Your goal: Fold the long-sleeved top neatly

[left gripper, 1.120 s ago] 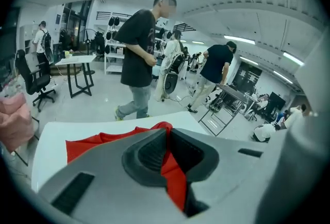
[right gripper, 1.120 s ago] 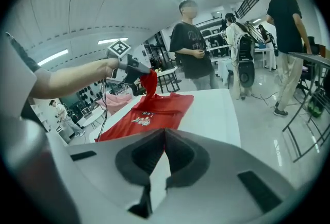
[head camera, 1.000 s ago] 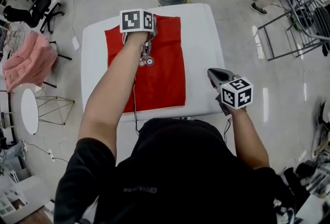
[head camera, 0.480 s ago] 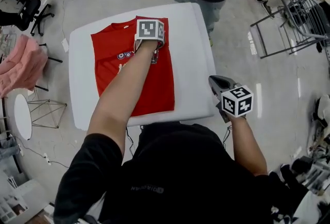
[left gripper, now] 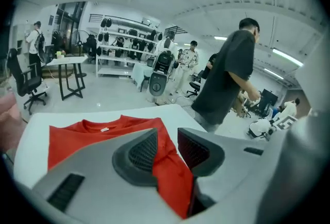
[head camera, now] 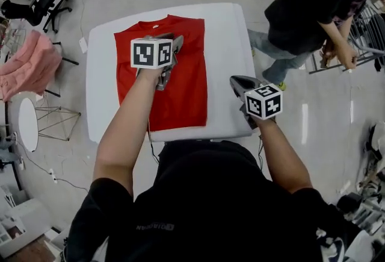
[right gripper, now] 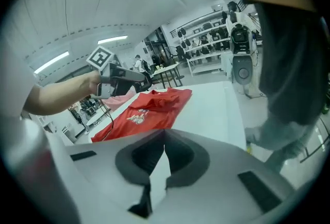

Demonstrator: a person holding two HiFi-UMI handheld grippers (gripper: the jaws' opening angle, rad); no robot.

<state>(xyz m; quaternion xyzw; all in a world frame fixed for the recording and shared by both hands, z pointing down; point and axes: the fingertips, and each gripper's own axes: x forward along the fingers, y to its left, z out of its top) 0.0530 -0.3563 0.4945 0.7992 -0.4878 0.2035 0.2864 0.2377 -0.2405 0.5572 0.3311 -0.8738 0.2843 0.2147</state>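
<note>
While your left gripper [head camera: 171,49] hovers over the middle of the red long-sleeved top [head camera: 189,86], its fingers stand a little apart. Red cloth shows in the gap, yet nothing looks pinched, so treat that gripper as empty.

The top lies flat on the white table [head camera: 231,44], collar [left gripper: 103,125] at the far end and hem nearest you. It reads as a tidy rectangle with no sleeve out to either side (I judge the sleeves are already turned in). That would leave the hem-to-collar fold.

To do it well, bring the left gripper down to the near left corner of the hem and take every layer there, not just the top one. Your right gripper [head camera: 240,83] hangs off the table's right edge, near its front corner. Its fingers are pressed together on nothing, so part them before it takes the near right corner. Lift both corners level, carry them forward together with the side edges lined up, and lay the hem just short of the collar.

Counting from the left, I see one pink cloth [head camera: 30,68] well apart from the table. Then come one white table, one top, two grippers and one bystander [head camera: 313,2] at the right.
</note>
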